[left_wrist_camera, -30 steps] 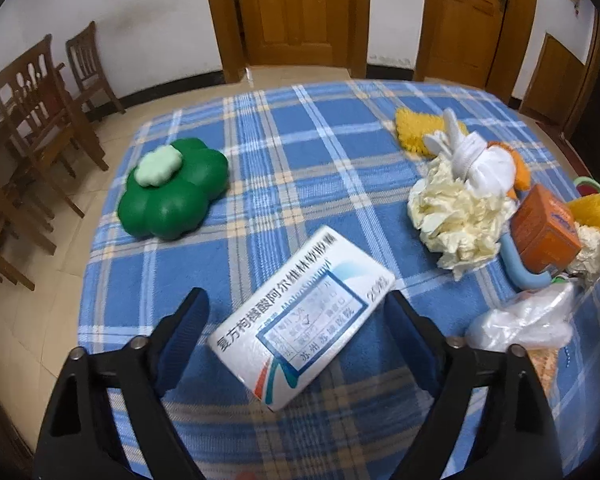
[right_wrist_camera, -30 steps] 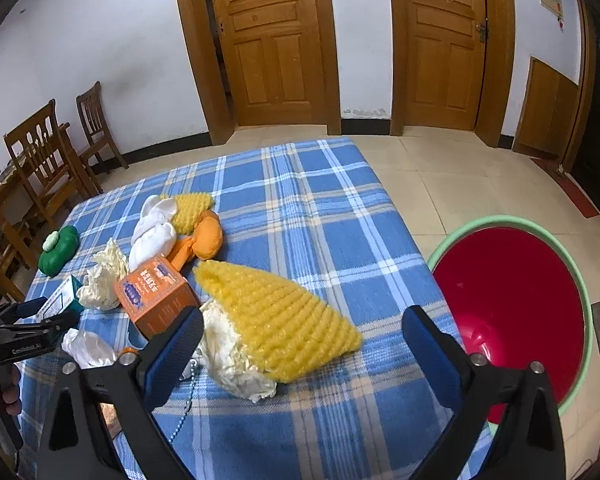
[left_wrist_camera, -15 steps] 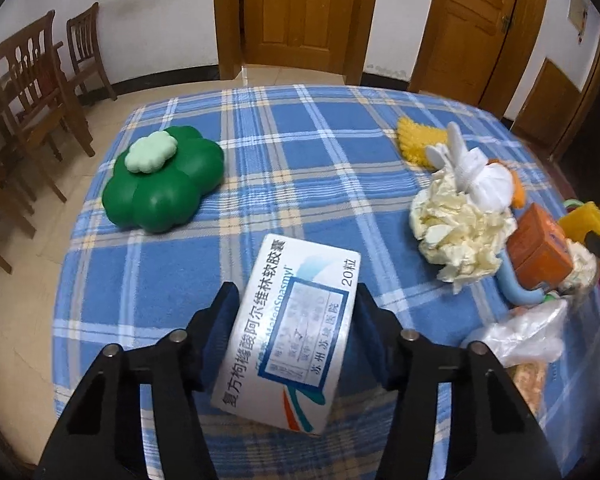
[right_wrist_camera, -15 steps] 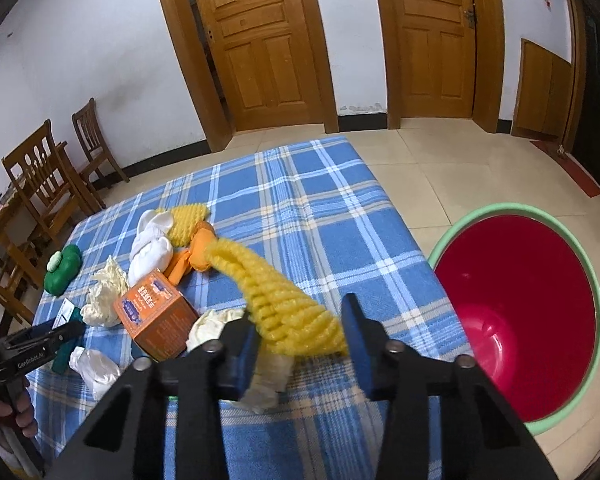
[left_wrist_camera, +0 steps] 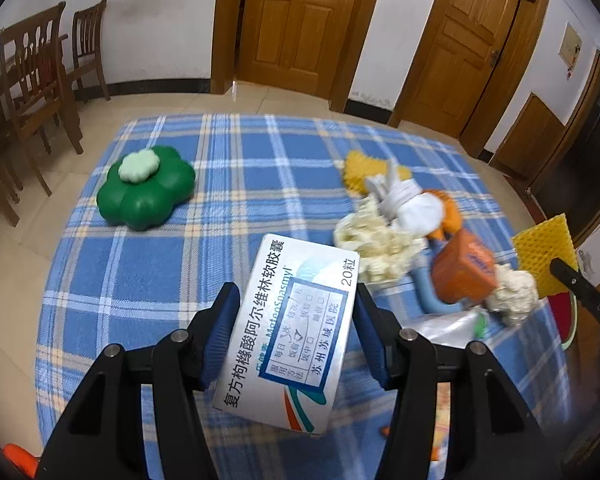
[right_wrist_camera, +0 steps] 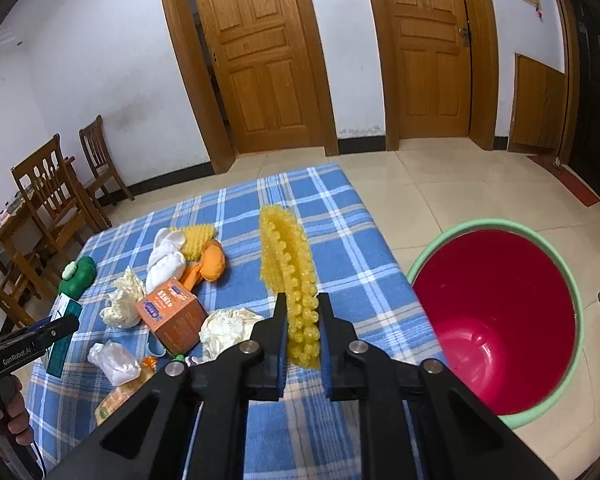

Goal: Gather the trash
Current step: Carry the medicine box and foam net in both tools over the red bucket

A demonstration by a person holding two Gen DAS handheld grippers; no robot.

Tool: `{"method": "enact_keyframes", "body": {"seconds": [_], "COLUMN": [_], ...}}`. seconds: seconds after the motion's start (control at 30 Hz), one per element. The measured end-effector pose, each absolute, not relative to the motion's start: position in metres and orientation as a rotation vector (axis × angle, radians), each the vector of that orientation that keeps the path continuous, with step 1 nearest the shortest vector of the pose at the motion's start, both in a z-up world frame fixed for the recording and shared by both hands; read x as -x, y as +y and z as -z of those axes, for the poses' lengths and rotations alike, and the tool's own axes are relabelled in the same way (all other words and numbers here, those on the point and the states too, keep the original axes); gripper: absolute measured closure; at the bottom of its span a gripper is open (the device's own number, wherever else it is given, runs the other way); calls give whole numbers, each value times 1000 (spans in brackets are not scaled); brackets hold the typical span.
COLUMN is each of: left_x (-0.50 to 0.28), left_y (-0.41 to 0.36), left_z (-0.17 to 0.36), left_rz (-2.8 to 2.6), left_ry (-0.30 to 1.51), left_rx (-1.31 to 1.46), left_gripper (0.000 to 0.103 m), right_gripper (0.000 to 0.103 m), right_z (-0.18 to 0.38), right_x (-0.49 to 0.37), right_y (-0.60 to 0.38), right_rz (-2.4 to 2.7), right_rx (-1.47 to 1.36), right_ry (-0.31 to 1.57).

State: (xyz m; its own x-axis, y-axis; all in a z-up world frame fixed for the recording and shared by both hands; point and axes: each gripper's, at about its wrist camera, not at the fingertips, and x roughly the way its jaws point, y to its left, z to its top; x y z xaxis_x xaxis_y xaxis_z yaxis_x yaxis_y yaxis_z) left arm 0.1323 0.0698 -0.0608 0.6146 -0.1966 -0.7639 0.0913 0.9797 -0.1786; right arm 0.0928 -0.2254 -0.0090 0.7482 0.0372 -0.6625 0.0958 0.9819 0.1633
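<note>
The left gripper (left_wrist_camera: 292, 332) is clamped on a flat white medicine box (left_wrist_camera: 290, 338), held up over the near part of the blue checked tablecloth (left_wrist_camera: 236, 184). The box has a green and orange swoosh, a blue-framed sticker, Chinese writing down its side and "20" in one corner. Its long side points away and a bit right.

The right gripper (right_wrist_camera: 303, 330) is squeezed tight on a bumpy yellow foam sheet (right_wrist_camera: 288, 264), folded thin. The sheet stands on its edge and sticks out far, away from the gripper, over the cloth. A red bucket (right_wrist_camera: 496, 312) with a green rim stands on the floor to the right.
</note>
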Motion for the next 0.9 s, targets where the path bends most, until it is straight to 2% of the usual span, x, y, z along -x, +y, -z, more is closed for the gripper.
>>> {"method": "enact_keyframes", "body": {"seconds": [0.9], "left_x": [-94], "left_y": [-50], "left_z": [-4], "left_rz": [293], "left_ry": [799], "left_rx": [57], "left_gripper": [46], "right_gripper": [89], "right_z": [-29], "right_x": [-11], "right_y": [-315], "right_rz": [150], "right_rx": [-287], "right_ry": [573]}}
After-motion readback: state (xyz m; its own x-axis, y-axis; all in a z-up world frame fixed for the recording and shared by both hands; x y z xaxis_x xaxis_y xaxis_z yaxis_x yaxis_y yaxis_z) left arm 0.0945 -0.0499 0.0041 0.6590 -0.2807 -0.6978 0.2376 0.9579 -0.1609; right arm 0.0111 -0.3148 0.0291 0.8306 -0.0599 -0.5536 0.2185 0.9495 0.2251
